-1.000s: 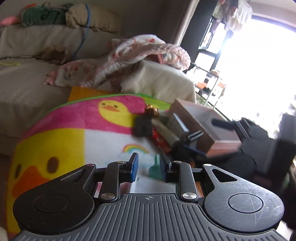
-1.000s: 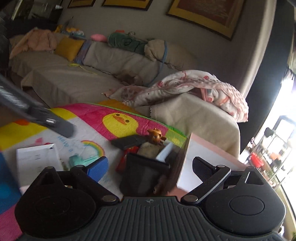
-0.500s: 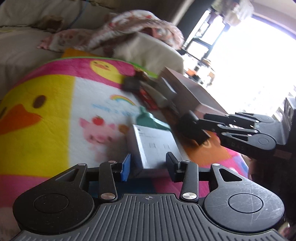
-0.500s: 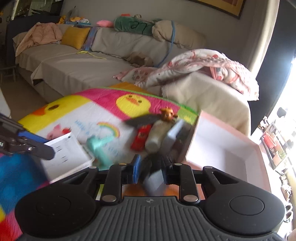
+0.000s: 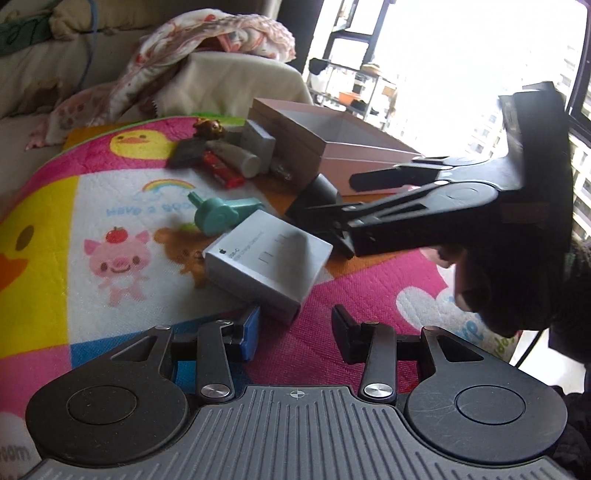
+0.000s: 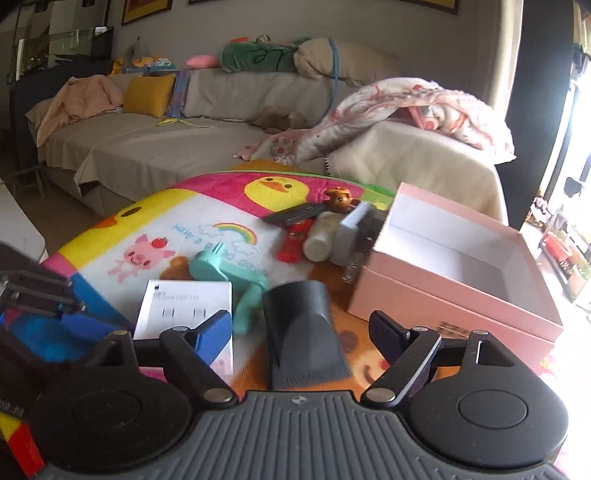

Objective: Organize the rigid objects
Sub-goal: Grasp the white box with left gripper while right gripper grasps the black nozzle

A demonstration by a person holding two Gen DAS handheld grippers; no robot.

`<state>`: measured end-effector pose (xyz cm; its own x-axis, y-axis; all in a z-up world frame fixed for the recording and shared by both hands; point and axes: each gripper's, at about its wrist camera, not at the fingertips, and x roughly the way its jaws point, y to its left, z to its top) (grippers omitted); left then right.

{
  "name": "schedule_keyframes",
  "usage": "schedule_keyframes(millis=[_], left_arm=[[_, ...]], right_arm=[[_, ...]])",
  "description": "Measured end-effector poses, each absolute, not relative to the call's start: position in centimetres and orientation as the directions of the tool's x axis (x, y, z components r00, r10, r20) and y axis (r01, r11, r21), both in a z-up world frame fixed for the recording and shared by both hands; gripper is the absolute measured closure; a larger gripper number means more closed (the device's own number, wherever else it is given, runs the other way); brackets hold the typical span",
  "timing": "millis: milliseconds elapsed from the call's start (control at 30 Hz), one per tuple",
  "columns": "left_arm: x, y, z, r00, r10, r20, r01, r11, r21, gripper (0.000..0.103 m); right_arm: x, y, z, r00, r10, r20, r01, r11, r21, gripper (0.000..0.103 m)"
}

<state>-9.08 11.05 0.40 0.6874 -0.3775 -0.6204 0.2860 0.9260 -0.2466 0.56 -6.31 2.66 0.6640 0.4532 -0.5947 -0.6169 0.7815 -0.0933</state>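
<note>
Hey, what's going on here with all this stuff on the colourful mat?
A person is sorting small items on the cartoon mat with a gripper in each hand. The right gripper has just been opening; the dark grey nozzle lies loose between its fingers, beside the pink box, which is empty. The left gripper is open just short of the white charger box, not gripping it. A teal plug, a red wrapper, a tube and a small figure wait on the mat.

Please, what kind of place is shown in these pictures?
Most likely a home living room. A long beige covered sofa with a yellow cushion stands behind, framed pictures hang on the wall, and small household items lie on a colourful children's cartoon blanket beside an open pink cardboard box.
</note>
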Motion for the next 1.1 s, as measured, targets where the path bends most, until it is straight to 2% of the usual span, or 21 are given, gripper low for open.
schedule_keyframes(millis=[67,100,133,233,300,400,467,533,600,633,700,867,1100], left_arm=[[-9.2,11.1,0.5,0.692,-0.357,-0.628,0.268,0.934,-0.236,0.063],[-9.3,11.1,0.5,0.692,-0.349,-0.632,0.262,0.937,-0.231,0.064],[-9.4,10.9,0.6,0.692,-0.344,-0.635,0.261,0.939,-0.223,0.064],[-9.4,10.1,0.7,0.69,-0.321,-0.648,0.276,0.945,-0.175,0.063],[-9.5,8.9,0.8,0.688,-0.308,-0.657,0.309,0.944,-0.119,0.059],[-9.7,6.7,0.7,0.664,-0.32,-0.676,0.389,0.92,-0.054,0.04],[-9.8,5.3,0.4,0.641,-0.332,-0.692,0.44,0.898,-0.022,0.017],[-9.8,4.7,0.2,0.627,-0.34,-0.701,0.462,0.887,-0.018,0.01],[-9.8,4.7,0.6,0.616,-0.355,-0.704,0.475,0.88,-0.028,0.013],[-9.8,4.8,1.0,0.611,-0.372,-0.698,0.486,0.873,-0.04,0.014],[-9.9,5.6,2.3,0.645,-0.382,-0.662,0.48,0.877,-0.039,0.015],[-7.5,7.8,4.3,0.766,-0.273,-0.582,0.357,0.934,0.032,0.015],[-3.7,8.0,1.4,0.676,-0.31,-0.669,0.368,0.928,-0.059,0.015]], right_arm=[[2.1,-6.2,2.2,0.633,0.459,-0.623,-0.605,0.796,-0.029,0.032],[2.8,-6.2,2.0,0.608,0.458,-0.649,-0.601,0.799,0.001,0.051],[3.2,-6.5,1.9,0.594,0.454,-0.664,-0.593,0.805,0.021,0.053],[2.9,-8.5,1.8,0.594,0.459,-0.66,-0.574,0.817,0.052,0.053],[2.2,-10.3,1.5,0.618,0.437,-0.654,-0.55,0.834,0.039,0.053],[1.3,-13.4,1.2,0.653,0.402,-0.642,-0.495,0.868,0.04,0.053],[1.1,-15.0,1.0,0.66,0.395,-0.639,-0.467,0.882,0.063,0.053],[1.2,-16.2,0.4,0.657,0.394,-0.642,-0.443,0.892,0.094,0.046],[1.4,-16.8,0.2,0.659,0.402,-0.635,-0.432,0.894,0.119,0.045],[1.4,-16.8,0.3,0.663,0.402,-0.631,-0.431,0.895,0.117,0.038],[1.5,-16.6,0.0,0.66,0.394,-0.639,-0.429,0.896,0.109,0.031],[1.3,-16.1,-0.1,0.657,0.391,-0.644,-0.442,0.892,0.091,0.026],[1.1,-15.9,-0.1,0.657,0.389,-0.646,-0.447,0.891,0.082,0.025]])
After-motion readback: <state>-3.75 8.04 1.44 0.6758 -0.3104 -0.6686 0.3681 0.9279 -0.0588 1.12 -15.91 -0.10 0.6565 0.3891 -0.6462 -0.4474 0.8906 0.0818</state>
